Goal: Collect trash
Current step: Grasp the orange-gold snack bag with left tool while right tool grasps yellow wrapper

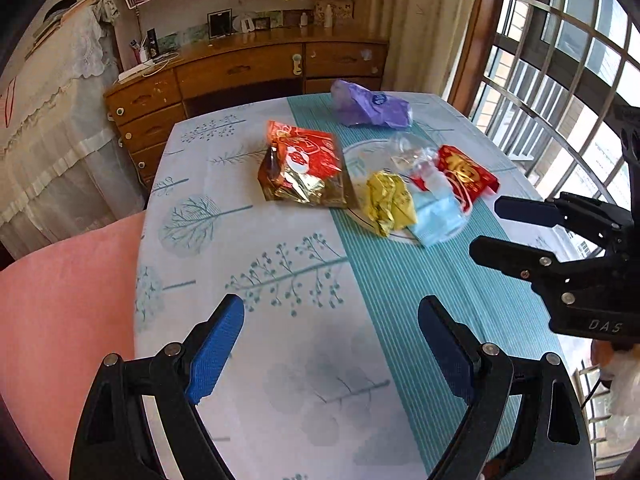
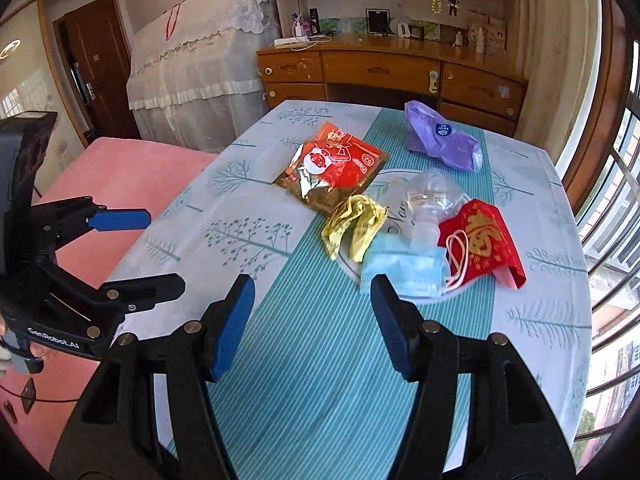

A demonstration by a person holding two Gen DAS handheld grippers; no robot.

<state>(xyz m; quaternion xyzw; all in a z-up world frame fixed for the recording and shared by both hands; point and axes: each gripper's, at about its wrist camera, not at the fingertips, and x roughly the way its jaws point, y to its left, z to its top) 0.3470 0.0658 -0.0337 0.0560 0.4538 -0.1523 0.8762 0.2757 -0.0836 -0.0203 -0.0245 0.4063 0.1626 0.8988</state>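
Left wrist view shows the bench (image 1: pixel 304 360) under a tree-print cloth with a teal striped runner, bearing a red-and-gold snack bag (image 1: pixel 304 168), a purple bag (image 1: pixel 370 106) and a plate (image 1: pixel 360 152) piled with a blue face mask (image 1: pixel 436 216), a yellow wrapper (image 1: pixel 390 202) and a red packet (image 1: pixel 468 174). Both the left gripper (image 1: pixel 332 344) and the right gripper (image 2: pixel 312 320) hang above the cloth, near the trash, jaws released and holding nothing.
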